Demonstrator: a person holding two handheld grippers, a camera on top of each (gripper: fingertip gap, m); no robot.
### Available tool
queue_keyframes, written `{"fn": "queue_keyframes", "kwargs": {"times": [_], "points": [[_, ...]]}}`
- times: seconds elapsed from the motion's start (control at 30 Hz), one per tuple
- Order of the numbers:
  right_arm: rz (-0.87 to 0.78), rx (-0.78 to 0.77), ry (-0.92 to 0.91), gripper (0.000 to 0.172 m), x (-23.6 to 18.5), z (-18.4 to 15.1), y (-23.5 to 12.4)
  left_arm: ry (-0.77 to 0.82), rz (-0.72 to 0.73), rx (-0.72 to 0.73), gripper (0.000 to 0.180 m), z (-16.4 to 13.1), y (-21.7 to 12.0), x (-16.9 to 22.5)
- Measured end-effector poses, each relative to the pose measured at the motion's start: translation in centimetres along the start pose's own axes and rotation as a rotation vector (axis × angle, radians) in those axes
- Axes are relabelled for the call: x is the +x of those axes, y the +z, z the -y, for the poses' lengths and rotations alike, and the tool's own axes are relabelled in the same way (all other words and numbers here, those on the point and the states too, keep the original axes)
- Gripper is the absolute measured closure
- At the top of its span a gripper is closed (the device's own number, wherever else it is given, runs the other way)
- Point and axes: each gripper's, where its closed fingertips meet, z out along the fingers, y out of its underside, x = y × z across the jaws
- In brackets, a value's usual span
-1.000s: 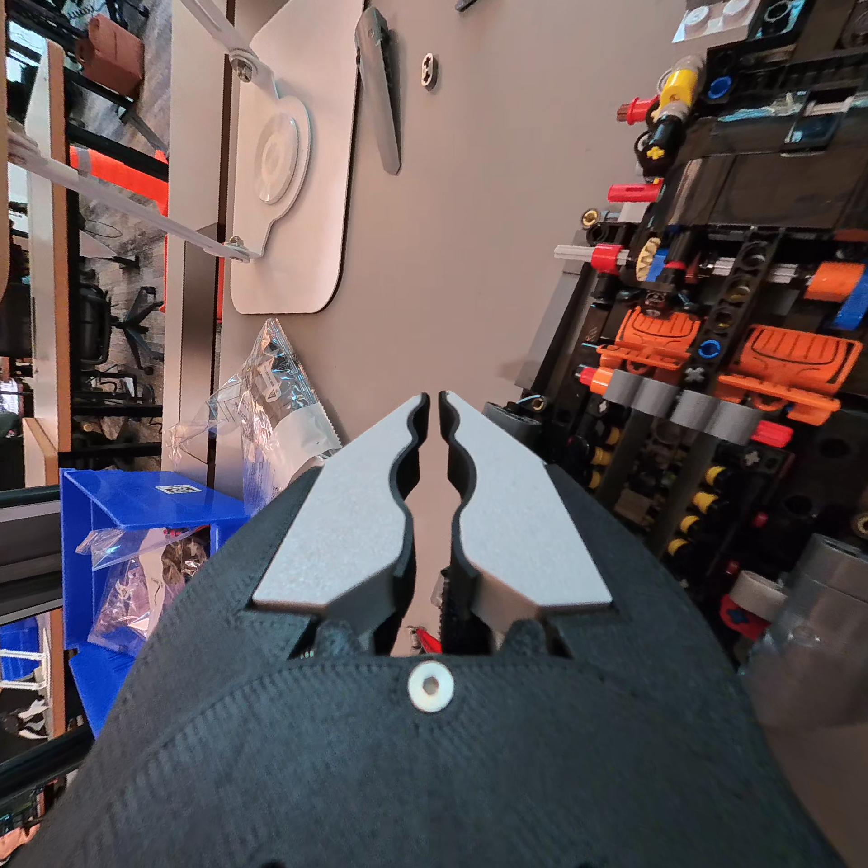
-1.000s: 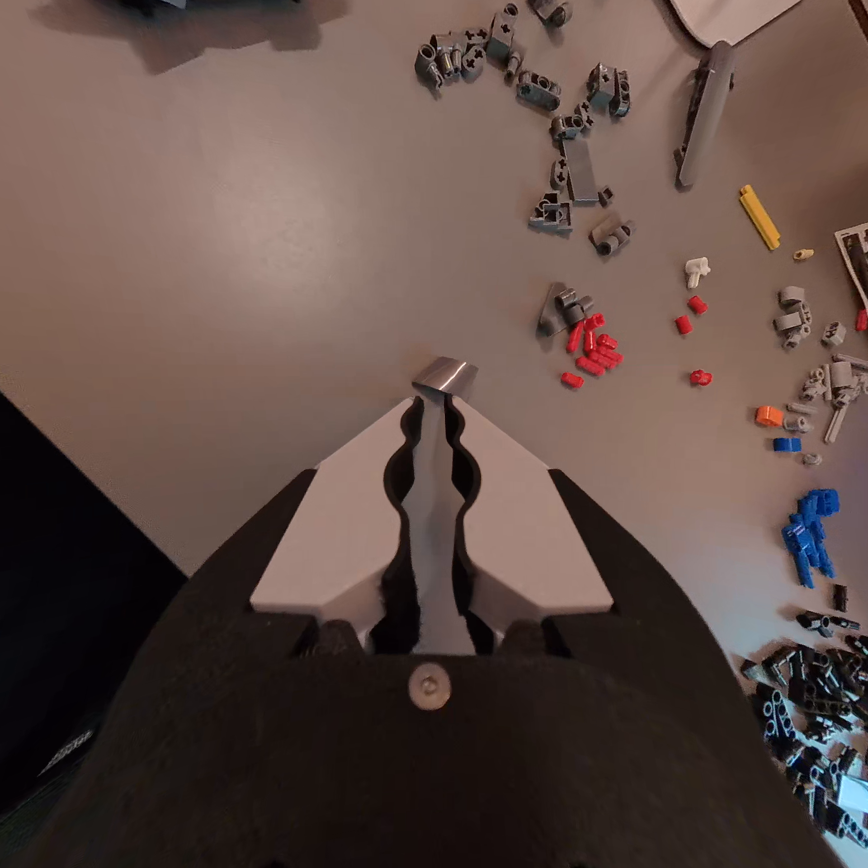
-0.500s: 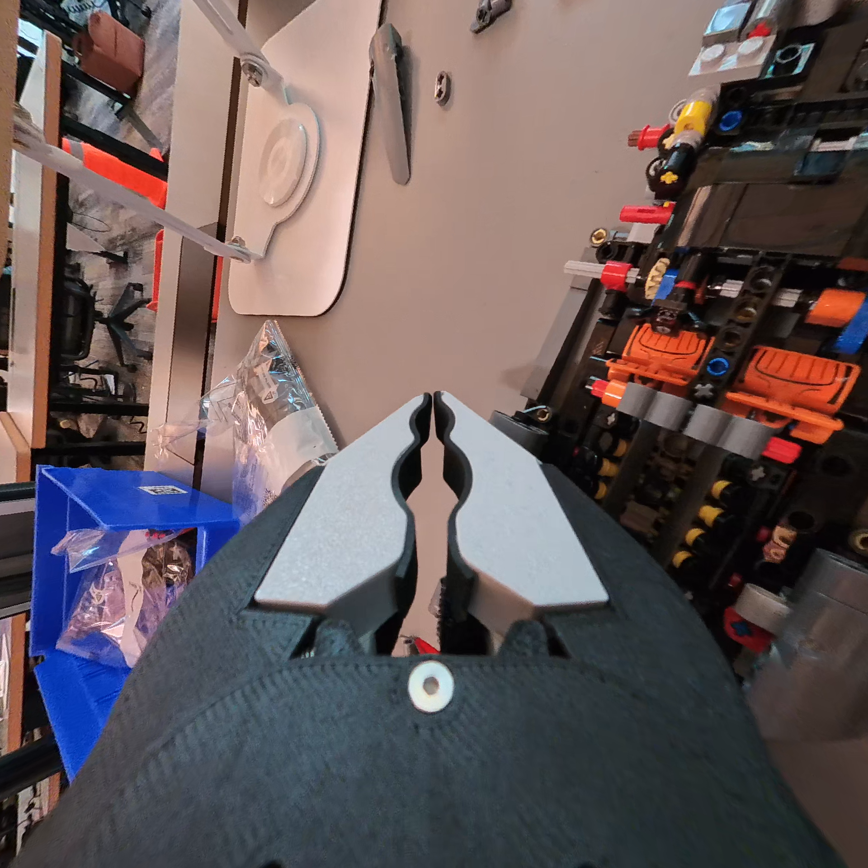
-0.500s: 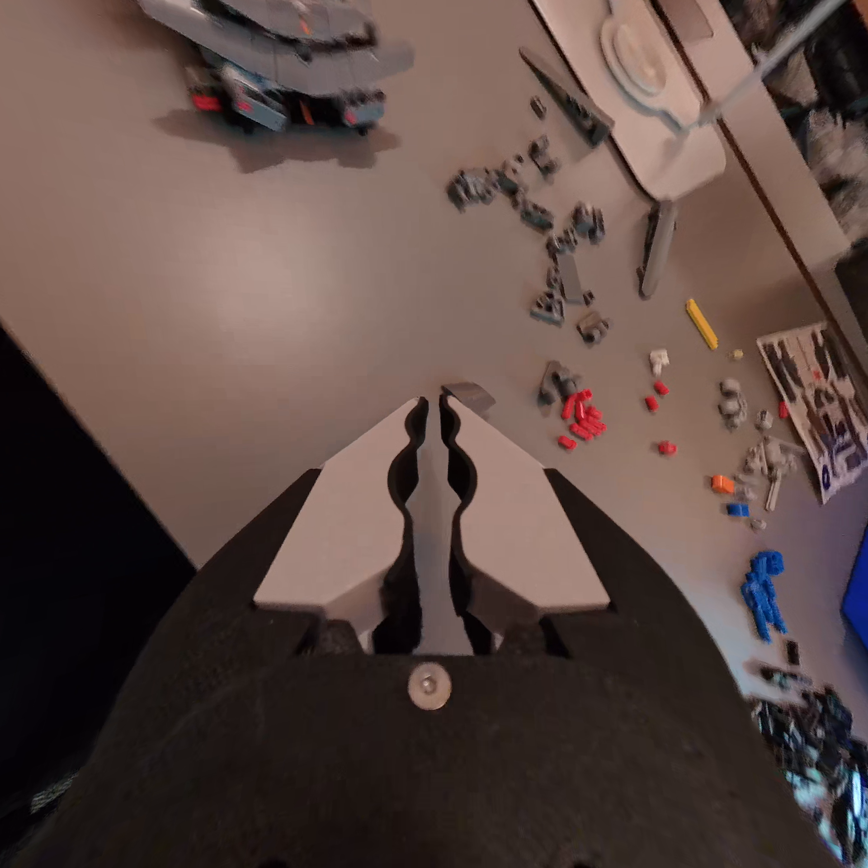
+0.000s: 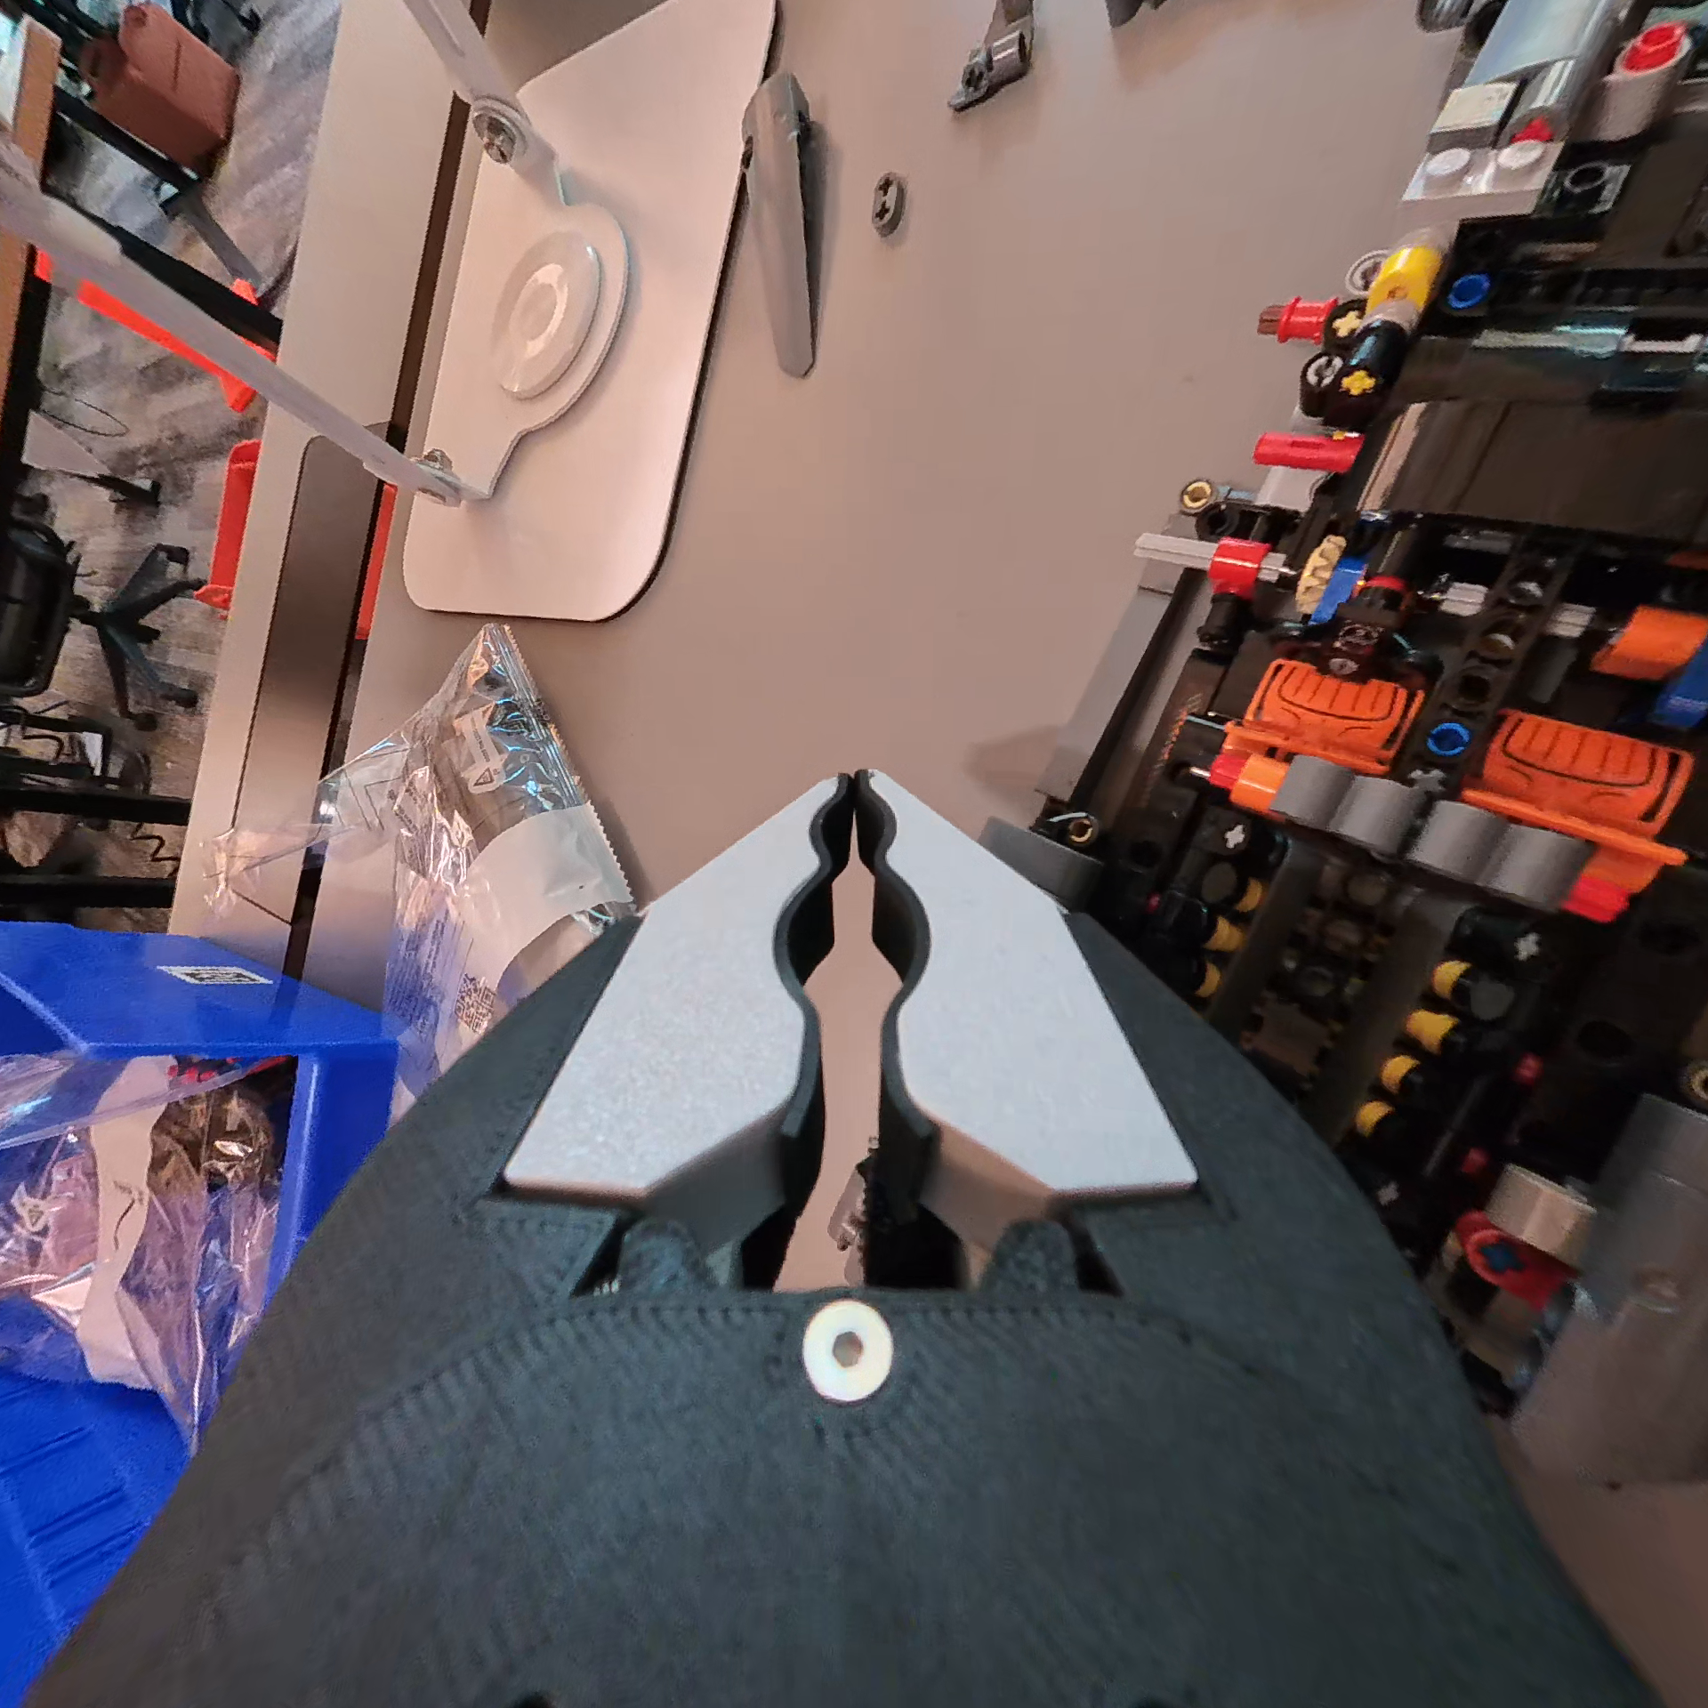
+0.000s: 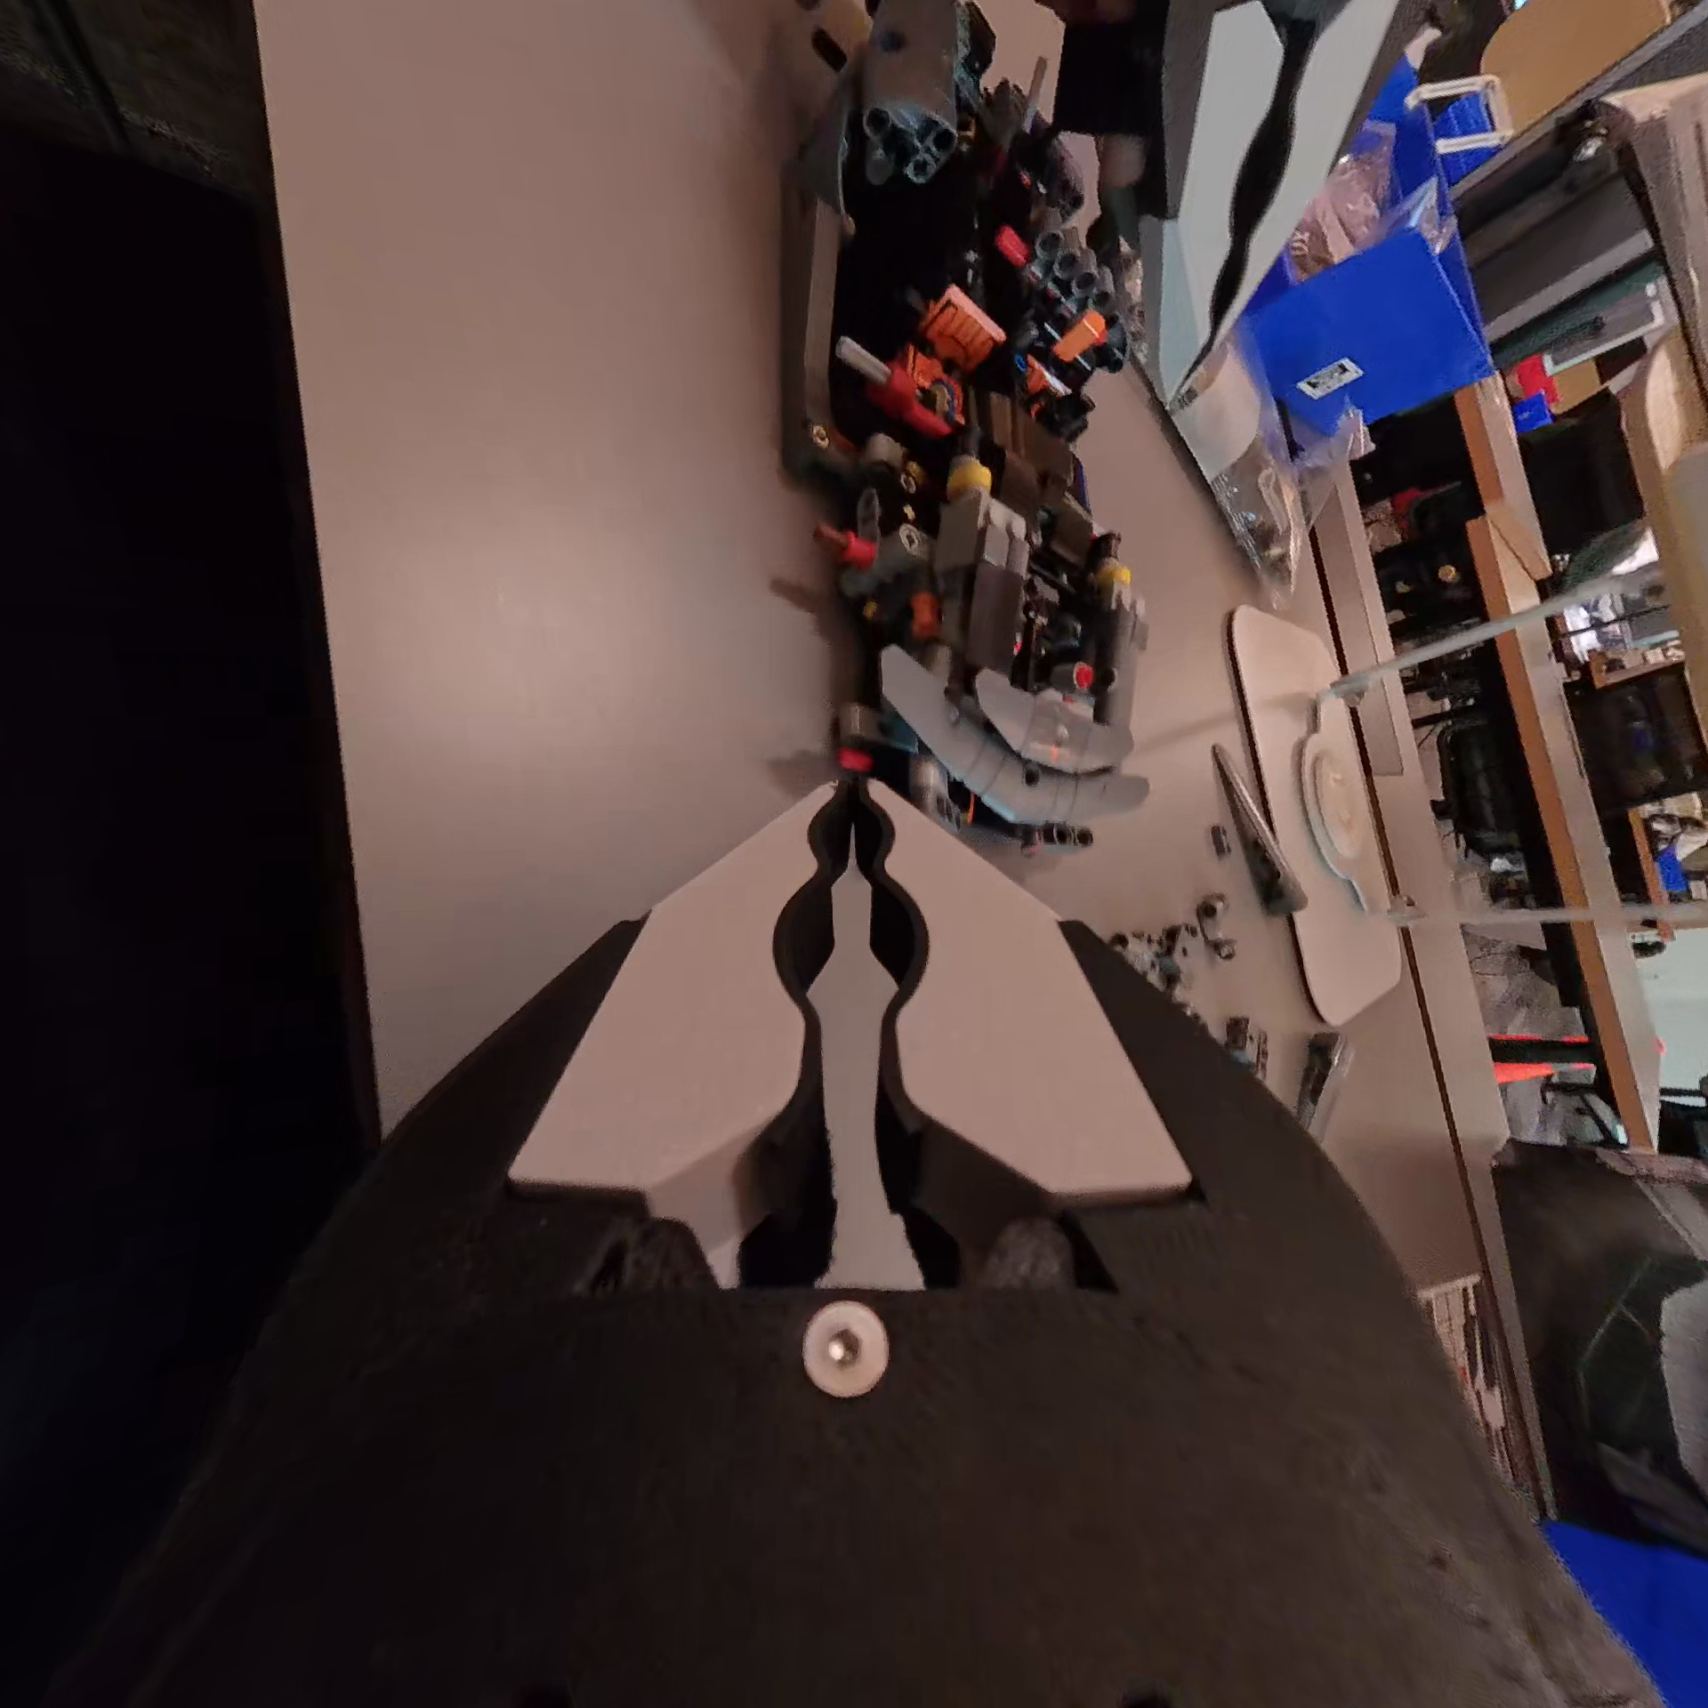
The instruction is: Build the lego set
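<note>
No writing can be made out clearly enough to read. Left of the left gripper (image 5: 852, 778), the clear plastic bag (image 5: 462, 823) on the desk (image 5: 906, 573) bears small printed lines and a triangular warning sign, and the blue bin (image 5: 185, 1017) beside it carries a white sticker (image 5: 214, 976) with what may be a square code. In the right wrist view, up and right of the right gripper (image 6: 850, 786), a similar white sticker (image 6: 1331, 380) sits on a blue bin (image 6: 1359, 323).

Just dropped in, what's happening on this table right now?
A person holds two tools over a grey table. The left tool is shut on nothing, beside a half-built brick vehicle, with a clear plastic bag on its other side. The right tool is also shut and empty, tips close to the model's red peg. Loose grey parts lie nearby.
</note>
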Motion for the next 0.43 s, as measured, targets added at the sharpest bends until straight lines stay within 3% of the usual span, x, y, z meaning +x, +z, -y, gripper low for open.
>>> {"fn": "queue_keyframes", "kwargs": {"times": [0.03, 0.43], "points": [[0.003, -0.002, -0.01, 0.172, 0.0, 0.2, 0.5, -0.004, -0.001, 0.001, 0.18, 0.0, 0.0, 0.0], [-0.021, -0.043, -0.022, 0.172, 1.0, -0.6, 2.9, -0.013, 0.001, -0.028, 0.18, -0.7, 0.3, 0.0]]}}
